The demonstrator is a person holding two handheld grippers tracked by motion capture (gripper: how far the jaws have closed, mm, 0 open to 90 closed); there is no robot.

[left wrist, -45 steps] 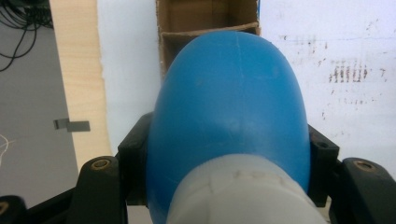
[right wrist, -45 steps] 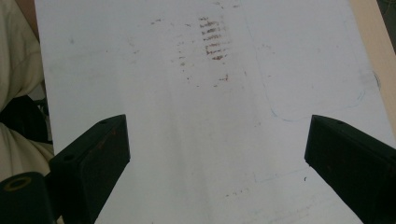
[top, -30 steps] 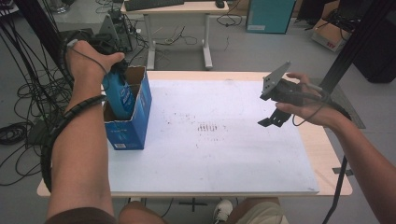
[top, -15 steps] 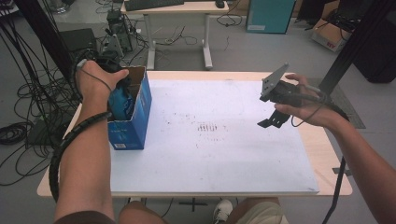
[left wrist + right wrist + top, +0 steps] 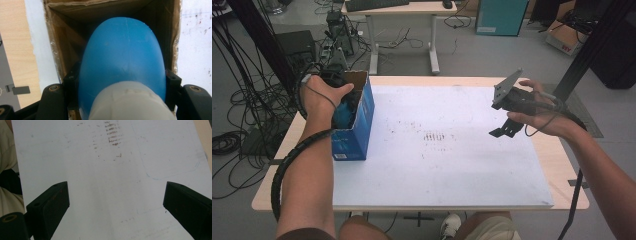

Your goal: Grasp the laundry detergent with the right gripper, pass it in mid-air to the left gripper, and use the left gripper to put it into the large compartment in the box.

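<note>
Jaws of the left gripper (image 5: 121, 100) are clamped on a blue bottle (image 5: 122, 55), held between them inside the open cardboard box (image 5: 362, 117), while those of the right gripper (image 5: 117, 205) are spread apart above the white surface (image 5: 100, 182).

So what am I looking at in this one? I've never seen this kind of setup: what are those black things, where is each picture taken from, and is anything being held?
There is no robot here: a person holds a hand-held two-jaw gripper in each hand. The high view looks down on the table from above. The other two pictures come from cameras riding on the grippers, looking along their black jaws. The left gripper is shut on a blue bottle with a white cap, held down inside an open blue cardboard box at the table's left side. The right gripper is open and holds nothing, above the white sheet, which is marked with dark smudges.
</note>
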